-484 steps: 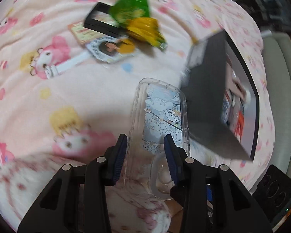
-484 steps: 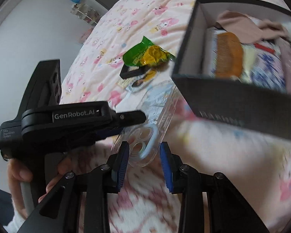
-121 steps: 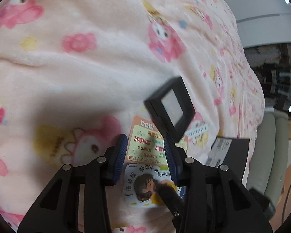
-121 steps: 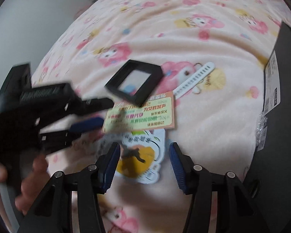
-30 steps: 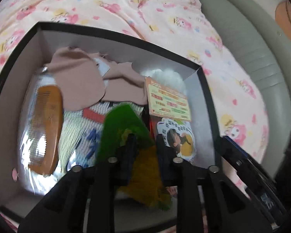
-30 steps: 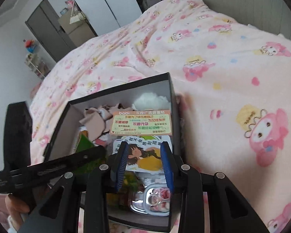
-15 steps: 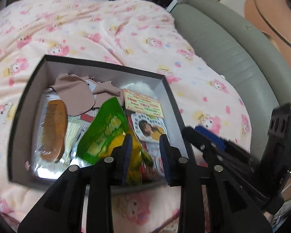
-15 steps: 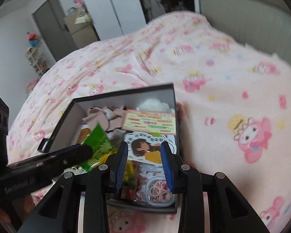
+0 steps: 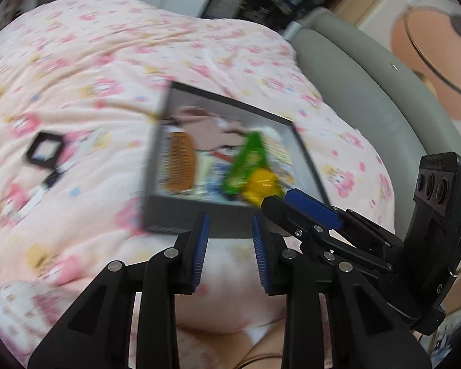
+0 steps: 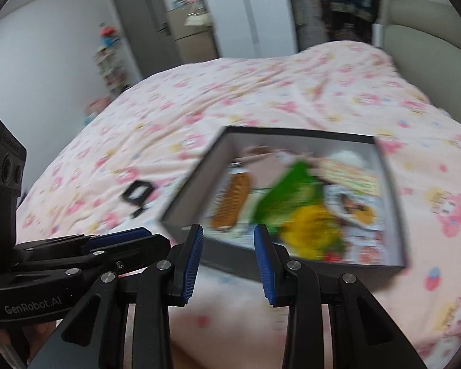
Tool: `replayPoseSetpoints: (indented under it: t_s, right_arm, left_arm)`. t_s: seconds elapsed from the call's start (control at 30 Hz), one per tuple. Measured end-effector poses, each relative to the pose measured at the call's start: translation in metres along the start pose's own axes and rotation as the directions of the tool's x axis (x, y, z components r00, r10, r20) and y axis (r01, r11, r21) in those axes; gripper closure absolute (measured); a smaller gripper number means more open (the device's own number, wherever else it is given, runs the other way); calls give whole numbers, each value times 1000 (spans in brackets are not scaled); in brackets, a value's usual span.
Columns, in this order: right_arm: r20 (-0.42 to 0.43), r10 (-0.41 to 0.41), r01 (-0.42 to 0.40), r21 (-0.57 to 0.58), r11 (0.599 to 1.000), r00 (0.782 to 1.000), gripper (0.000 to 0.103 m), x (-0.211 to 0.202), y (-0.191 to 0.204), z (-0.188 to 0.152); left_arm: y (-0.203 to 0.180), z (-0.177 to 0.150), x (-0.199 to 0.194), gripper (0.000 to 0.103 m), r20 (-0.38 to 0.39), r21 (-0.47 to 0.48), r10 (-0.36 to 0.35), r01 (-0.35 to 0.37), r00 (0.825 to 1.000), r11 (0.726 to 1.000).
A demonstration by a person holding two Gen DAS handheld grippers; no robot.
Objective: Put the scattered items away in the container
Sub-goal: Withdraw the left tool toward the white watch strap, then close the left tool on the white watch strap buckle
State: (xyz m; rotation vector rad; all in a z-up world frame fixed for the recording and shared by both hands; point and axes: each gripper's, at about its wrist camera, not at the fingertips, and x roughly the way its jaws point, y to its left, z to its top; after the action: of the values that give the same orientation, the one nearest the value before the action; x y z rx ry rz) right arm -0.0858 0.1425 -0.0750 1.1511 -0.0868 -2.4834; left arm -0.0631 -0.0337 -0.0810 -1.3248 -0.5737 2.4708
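Matt dark cardboard box [image 10: 396, 203] on soft fleecy blanket [image 10: 261, 86]; glossy green packet [image 10: 289, 190] inside.

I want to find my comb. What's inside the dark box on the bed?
Inside the box: a brown comb, green and yellow snack bags, printed cards, beige cloth. They cover whatever lies underneath.

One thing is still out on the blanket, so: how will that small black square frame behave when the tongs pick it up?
The black square frame looks thin and rigid, so it probably stays stiff. It seems light for its size. Lying flat on the soft pink blanket, it may sink in and need an edge grip; motion blur hides its finer details.
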Motion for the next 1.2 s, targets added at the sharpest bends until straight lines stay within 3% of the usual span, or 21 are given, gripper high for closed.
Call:
replayPoseSetpoints:
  t_s: [0.1,0.2,0.37,0.57,0.7,0.87,0.93,1.1,1.2]
  right_arm:
    - [-41,89,-90,-29,995,995,72,21,40,1]
    - [-106,183,-189,-53,980,977,72,50,81,2]
    - [-225,178,-203,-91,975,958,72,108,128,1]
    - [-345,148,-201,-126,971,927,72,163,153,3]
    - [-358,127,-183,-125,975,925,72,177,155,0]
    - [-378,109,-161,-108,981,919,72,183,145,-8]
    - [-371,124,-169,-91,981,920,72,179,142,-8]
    - [-326,172,-201,-58,978,930,72,150,135,-7]
    - [-287,189,-209,-38,977,939,72,123,124,-6]
  left_arm:
    - [43,-4,-25,74,32,-75,47,-44,998,996]
    - [101,-5,-43,74,38,-198,104,-95,994,976]
    - [183,-1,-47,74,-25,-316,196,-194,980,929]
    - [260,-1,-17,74,-120,-444,159,-196,980,874]
    - [295,-3,17,64,-199,-517,83,-176,977,838]
    - [312,-3,49,65,-267,-564,-30,-131,963,815]
    - [308,-3,52,91,-265,-556,-53,-108,963,824]
    - [282,1,29,92,-147,-534,-126,28,981,845]
    - [244,4,9,92,-109,-467,-139,73,984,881]
